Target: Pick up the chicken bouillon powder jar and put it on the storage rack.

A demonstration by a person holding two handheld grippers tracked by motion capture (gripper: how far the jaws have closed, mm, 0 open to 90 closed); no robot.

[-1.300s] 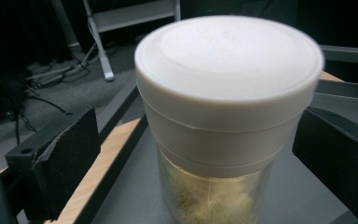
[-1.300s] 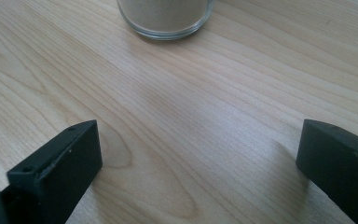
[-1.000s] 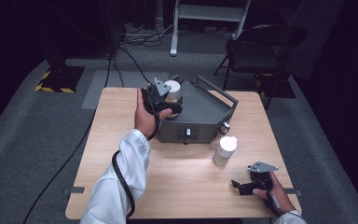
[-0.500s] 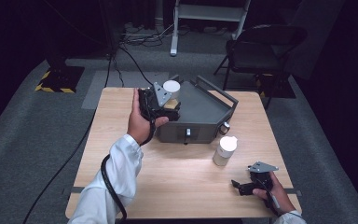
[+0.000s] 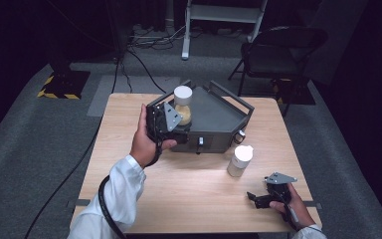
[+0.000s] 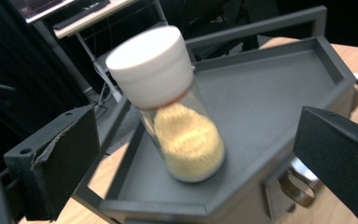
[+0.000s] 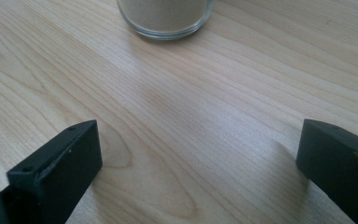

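A glass jar (image 5: pixel 182 105) with a white lid and yellow grains stands on the left part of a dark grey tray (image 5: pixel 216 115). My left gripper (image 5: pixel 176 123) is held at the tray's near-left edge, open, a little short of the jar. In the left gripper view the jar (image 6: pixel 182 128) stands upright on the tray (image 6: pixel 270 93), and the left gripper (image 6: pixel 196 140) has its jaws wide apart on either side without touching it. A second white-lidded jar (image 5: pixel 239 160) stands on the table in front of the tray. My right gripper (image 5: pixel 254 198) rests open near the front right; its own view shows the right gripper (image 7: pixel 196 158) over bare wood, with that jar's base (image 7: pixel 165 16) ahead.
The tray box has a raised bar handle (image 5: pixel 231 96) at its far side and metal ring pulls (image 5: pixel 239 135) on its front wall. The wooden table (image 5: pixel 179 189) ends close behind my right hand. A black folding chair (image 5: pixel 283 47) stands beyond the table.
My left gripper has drawn back from the jar toward the tray's near-left edge; the jar stays standing on the tray. The right gripper has not moved.
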